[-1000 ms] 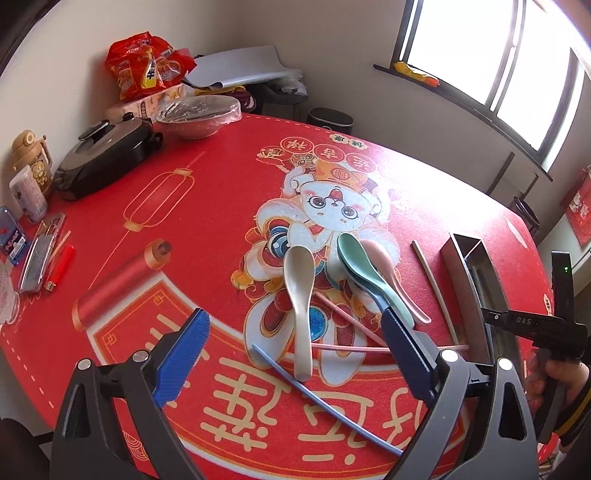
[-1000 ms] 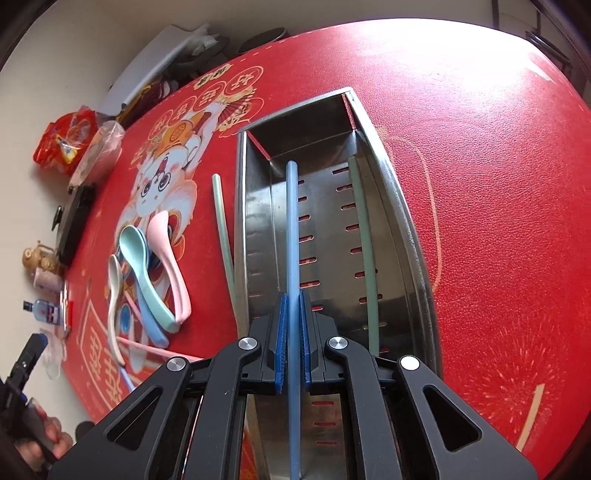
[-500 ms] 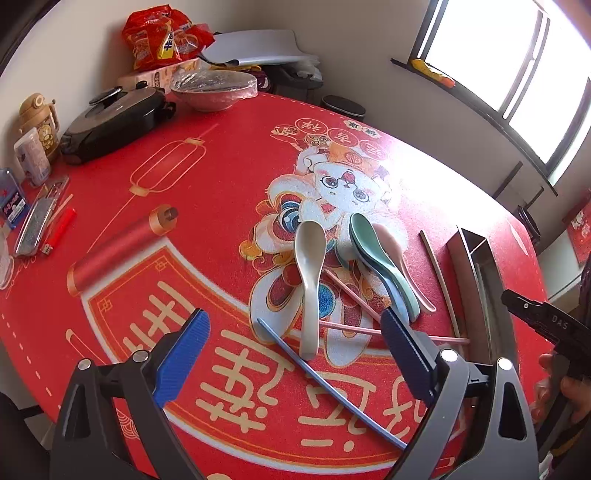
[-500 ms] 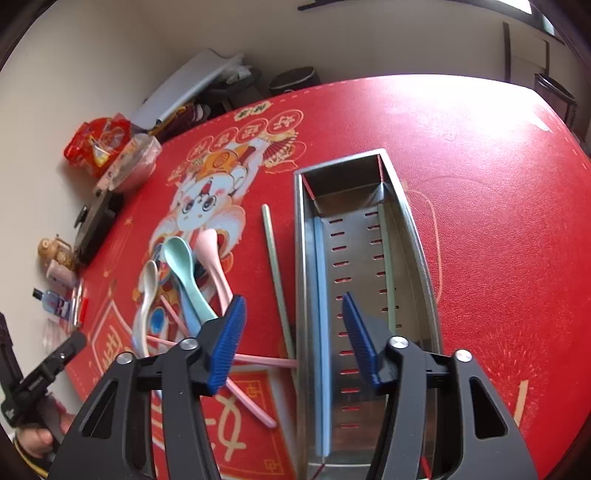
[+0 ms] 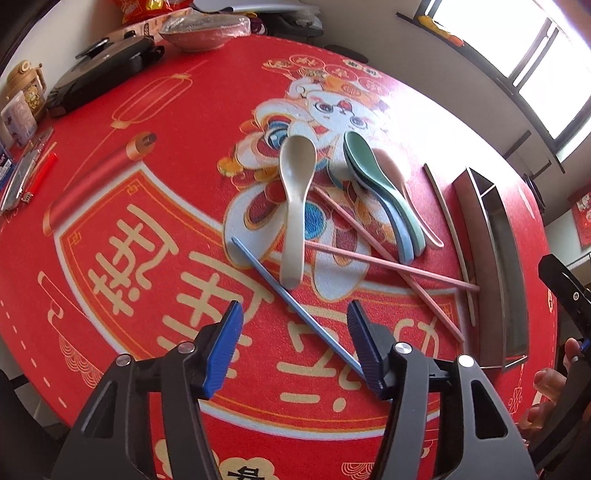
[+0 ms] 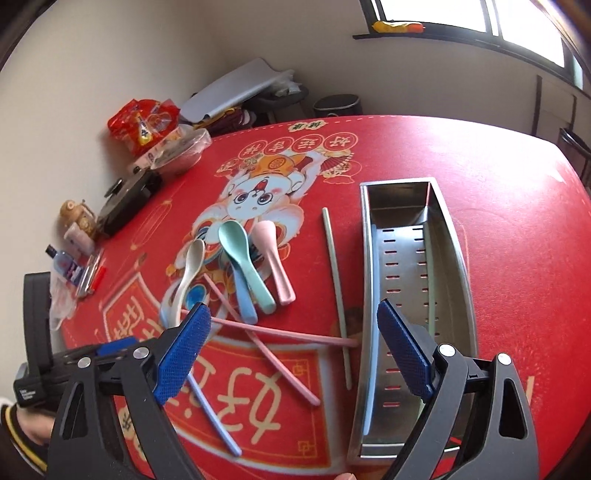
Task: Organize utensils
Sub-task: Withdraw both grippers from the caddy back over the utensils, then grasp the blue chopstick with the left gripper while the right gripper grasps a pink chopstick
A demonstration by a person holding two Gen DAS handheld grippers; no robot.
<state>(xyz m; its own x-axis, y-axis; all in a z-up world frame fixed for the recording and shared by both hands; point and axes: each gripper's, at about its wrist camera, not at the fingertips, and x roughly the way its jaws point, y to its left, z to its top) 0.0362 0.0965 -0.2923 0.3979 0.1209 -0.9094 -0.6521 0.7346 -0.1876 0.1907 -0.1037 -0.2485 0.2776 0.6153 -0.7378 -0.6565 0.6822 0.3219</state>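
My left gripper [image 5: 295,341] points down at the red table mat, jaws closing around a blue chopstick [image 5: 295,306] that lies between them; the pads do not press it. Beyond lie a white spoon [image 5: 295,206], stacked green [image 5: 369,177] and blue spoons, a pink spoon [image 5: 402,188] and two crossed pink chopsticks [image 5: 391,264]. My right gripper [image 6: 293,350] hovers above the near end of the steel tray [image 6: 364,277], jaws opening wide with nothing between them. A blue chopstick [image 6: 372,369] and a green one lie in the tray. A pale chopstick [image 6: 336,280] lies beside it.
Along the far left edge of the table stand a film-covered bowl [image 5: 207,31], a black cooker [image 5: 99,70], a snack bag [image 6: 142,123], cups and a red lighter [image 5: 42,173]. A person's hand [image 5: 546,380] holds the right gripper at the right.
My right gripper opened, left the blue chopstick in the tray and drew back and up. My left gripper sank toward the blue chopstick on the mat and its jaws narrowed.
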